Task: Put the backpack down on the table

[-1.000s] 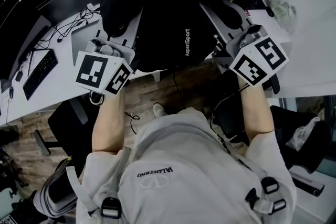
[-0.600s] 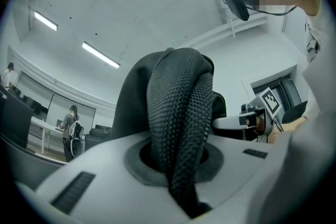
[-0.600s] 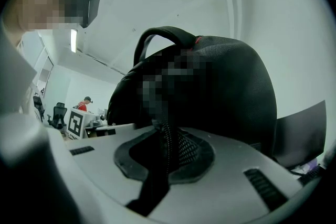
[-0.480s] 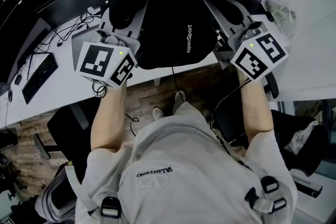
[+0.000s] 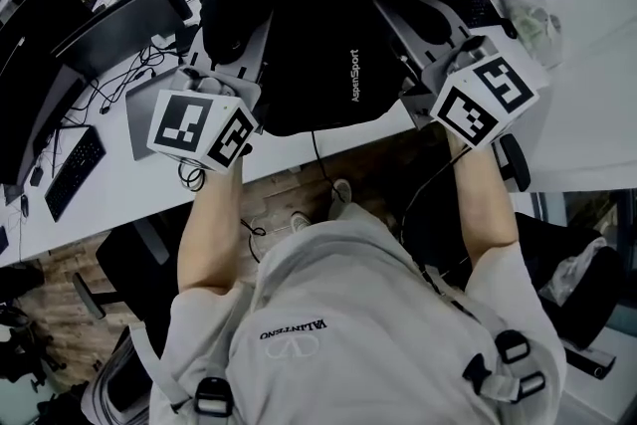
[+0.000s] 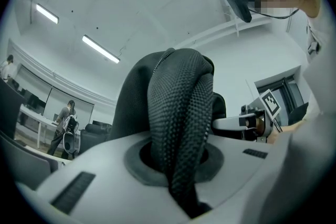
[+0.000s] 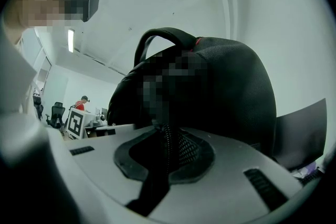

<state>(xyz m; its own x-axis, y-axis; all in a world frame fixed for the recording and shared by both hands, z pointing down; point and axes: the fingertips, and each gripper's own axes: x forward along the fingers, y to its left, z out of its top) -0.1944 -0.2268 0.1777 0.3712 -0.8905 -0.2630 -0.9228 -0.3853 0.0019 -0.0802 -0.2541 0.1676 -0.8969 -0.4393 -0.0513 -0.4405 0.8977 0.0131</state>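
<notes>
Head view: black backpack [image 5: 338, 35] sits between both grippers, over the near edge of the white table [image 5: 109, 184]. Its long axis runs far to near. The lower end is toward the person and laps past the table edge. The printed side faces the camera, with the lettering running along the long axis. The far end is cut off by the top of the frame. The pack's own bulk hides whether its bottom rests on the table or hangs clear.

Right gripper view: the backpack stands tall above the jaws, with the carry handle [image 7: 163, 39] uppermost, so the top end points up. The middle of the pack is hard to make out here.

Left gripper [image 6: 178, 165]: jaws nearly together, pinched on a thick mesh shoulder strap [image 6: 178, 107] that rises out of the gap and loops over. The strap blocks most of the pack behind it.

Right gripper [image 7: 157, 181]: jaws nearly together on a second strap [image 7: 170, 147], dark, with a mesh face and a ribbed edge. Its lower part is lost in shadow.

From the head view only the two marker cubes show well, the left cube [image 5: 199, 129] and the right cube [image 5: 485, 102]. The fingertips are buried against the pack's sides.

On the left of the table are a keyboard [image 5: 70, 169] and a monitor [image 5: 40, 45], well apart from the backpack.
</notes>
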